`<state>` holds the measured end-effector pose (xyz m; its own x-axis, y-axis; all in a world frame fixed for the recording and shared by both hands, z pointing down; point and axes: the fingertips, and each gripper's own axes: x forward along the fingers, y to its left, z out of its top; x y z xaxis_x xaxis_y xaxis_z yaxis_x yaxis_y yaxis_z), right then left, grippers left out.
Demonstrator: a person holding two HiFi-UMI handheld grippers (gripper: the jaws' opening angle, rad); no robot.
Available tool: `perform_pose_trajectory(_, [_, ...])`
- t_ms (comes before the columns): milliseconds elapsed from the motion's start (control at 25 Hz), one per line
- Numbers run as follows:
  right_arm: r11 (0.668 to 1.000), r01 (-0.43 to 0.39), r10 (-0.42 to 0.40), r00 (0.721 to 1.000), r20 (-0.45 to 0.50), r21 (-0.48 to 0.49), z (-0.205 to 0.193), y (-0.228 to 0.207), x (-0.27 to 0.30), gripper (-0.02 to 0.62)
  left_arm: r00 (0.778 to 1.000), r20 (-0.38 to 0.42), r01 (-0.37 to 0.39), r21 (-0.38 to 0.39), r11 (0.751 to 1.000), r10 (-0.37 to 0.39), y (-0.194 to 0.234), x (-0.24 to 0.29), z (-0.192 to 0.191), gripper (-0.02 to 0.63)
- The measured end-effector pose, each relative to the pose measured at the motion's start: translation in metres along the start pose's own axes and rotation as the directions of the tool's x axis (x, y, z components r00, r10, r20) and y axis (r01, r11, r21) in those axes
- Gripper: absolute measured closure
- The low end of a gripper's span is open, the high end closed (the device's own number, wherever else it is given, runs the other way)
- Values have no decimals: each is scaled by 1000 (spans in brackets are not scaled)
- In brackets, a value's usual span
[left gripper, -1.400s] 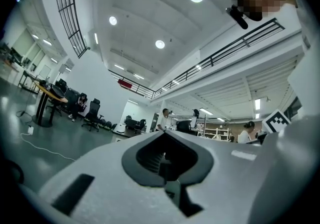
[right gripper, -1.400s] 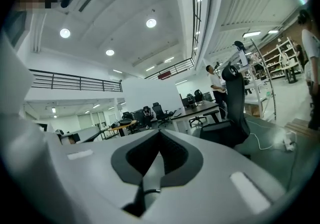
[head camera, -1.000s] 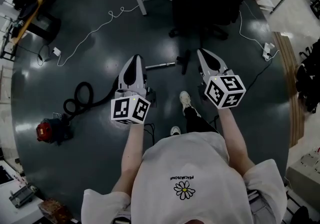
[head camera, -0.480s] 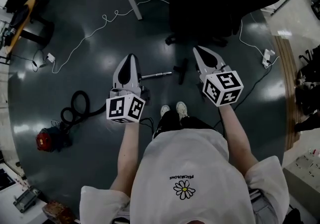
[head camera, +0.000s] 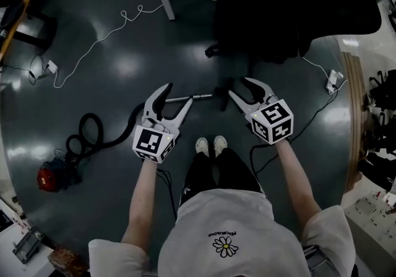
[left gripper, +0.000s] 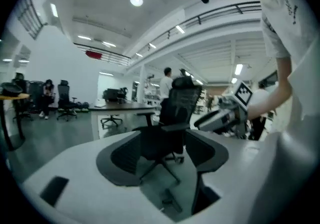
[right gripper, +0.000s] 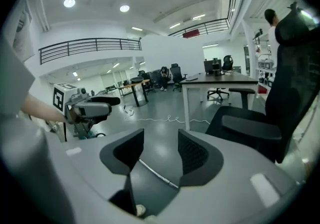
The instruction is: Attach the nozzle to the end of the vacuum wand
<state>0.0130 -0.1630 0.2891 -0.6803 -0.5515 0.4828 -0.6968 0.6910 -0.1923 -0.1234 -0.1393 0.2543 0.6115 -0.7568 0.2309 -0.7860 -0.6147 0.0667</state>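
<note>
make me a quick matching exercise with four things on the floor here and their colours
Things:
1. wand
2. vacuum body
3. hose
4. floor cable

Colours:
a. red
b. white
c. silver
d. black

Pairs: 1-c, 2-a, 3-d, 4-b

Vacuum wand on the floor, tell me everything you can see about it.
The vacuum wand is a thin, shiny metal tube lying flat on the dark floor, ahead of the person's shoes. Its free end, with a collar, points toward the black nozzle, seemingly apart from it. Its other end passes behind the left gripper. Nothing holds it.
</note>
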Motion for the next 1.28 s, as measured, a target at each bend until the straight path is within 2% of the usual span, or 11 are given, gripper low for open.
perform_pose_trajectory(80, [998, -48, 43, 996, -82, -50, -57, -16, 51, 389, 976, -164, 158, 90, 983, -142, 3, 28, -90, 305])
perform_pose_trajectory(160, [991, -88, 69, 983, -173, -100, -140, -46, 113, 385, 910, -340, 303, 148, 942, -239, 14, 59, -214, 291])
perform_pose_trajectory(240, [983, -116, 75, 962, -262, -145, -241, -81, 178, 388, 830, -488, 387, 152, 910, -271, 35, 90, -356, 288])
perform_pose_trajectory(400, [958, -180, 72, 906, -418, -225, -438, -140, 292, 391, 719, -646, 429, 122, 895, -257, 85, 144, -595, 290])
perform_pose_trajectory(560, [933, -233, 58, 848, -526, -273, -567, -178, 364, 362, 660, -720, 442, 142, 886, -214, 115, 177, -739, 290])
perform_pose_trajectory(640, [930, -235, 39, 828, -559, -283, -598, -192, 384, 348, 645, -745, 432, 172, 885, -170, 126, 184, -776, 292])
perform_pose_trajectory(800, [926, -206, -24, 806, -591, -317, -623, -211, 412, 396, 613, -788, 414, 253, 874, -62, 152, 195, -814, 386])
perform_pose_trajectory(920, [908, -224, -25, 814, -580, -353, -630, -208, 429, 411, 567, -823, 450, 285, 846, -24, 151, 200, -838, 393])
perform_pose_trajectory(1000, [883, -255, -18, 821, -571, -394, -632, -200, 435, 413, 551, -834, 480, 284, 830, -34, 147, 200, -843, 399])
perform_pose_trajectory(1080, [840, -307, -15, 810, -586, -446, -633, -193, 438, 414, 552, -831, 501, 263, 825, -70, 145, 196, -839, 403])
perform_pose_trajectory(1280, [759, -416, 20, 783, -622, -501, -638, -187, 421, 416, 610, -781, 484, 233, 844, -135, 149, 193, -804, 403])
